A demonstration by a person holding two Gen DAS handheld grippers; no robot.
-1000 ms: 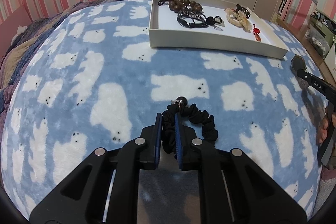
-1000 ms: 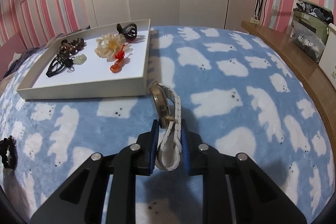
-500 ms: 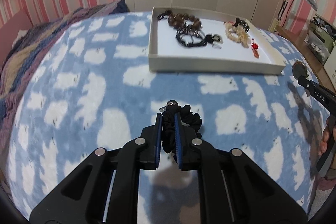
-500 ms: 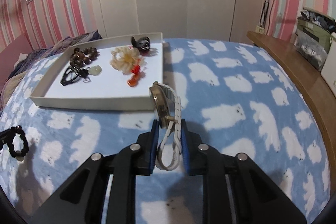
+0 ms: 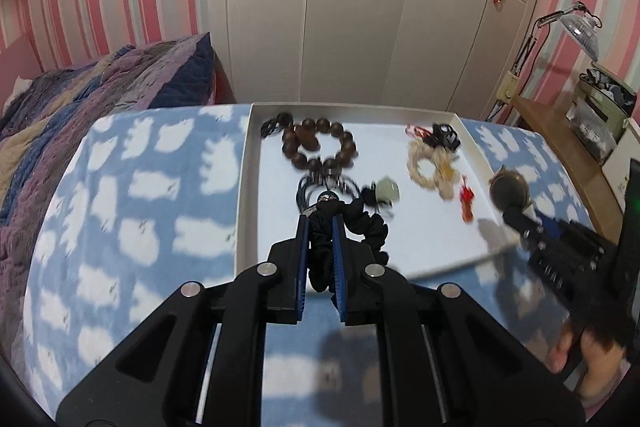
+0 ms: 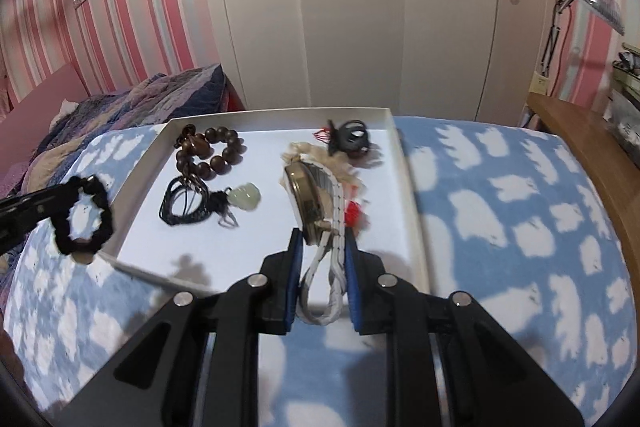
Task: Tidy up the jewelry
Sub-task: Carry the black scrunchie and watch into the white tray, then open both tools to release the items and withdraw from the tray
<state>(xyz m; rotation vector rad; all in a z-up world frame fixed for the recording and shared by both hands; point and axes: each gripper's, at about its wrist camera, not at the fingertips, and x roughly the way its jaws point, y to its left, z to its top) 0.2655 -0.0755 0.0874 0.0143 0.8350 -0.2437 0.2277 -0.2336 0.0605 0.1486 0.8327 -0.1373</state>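
My left gripper (image 5: pixel 320 223) is shut on a black scrunchie (image 5: pixel 366 231) and holds it above the near left part of the white tray (image 5: pixel 245 187). My right gripper (image 6: pixel 320 237) is shut on a brass-faced watch with a white strap (image 6: pixel 316 199), held over the tray's (image 6: pixel 404 163) near right part. In the tray lie a brown bead bracelet (image 5: pixel 320 147), a black cord with a pale jade pendant (image 6: pixel 248 197), a cream scrunchie (image 5: pixel 430 167), a red charm (image 5: pixel 466 205) and a black clip (image 6: pixel 350 137). The scrunchie also shows in the right wrist view (image 6: pixel 82 215).
The tray rests on a bed with a blue blanket with white bears (image 5: pixel 140 211). A striped quilt (image 5: pixel 80 99) lies at the far left. A wooden side table (image 6: pixel 592 131) with a lamp and boxes stands at the right. Wardrobe doors (image 6: pixel 360 7) stand behind.
Both grippers have lifted and moved forward from over the blanket to over the tray, each still holding its item.
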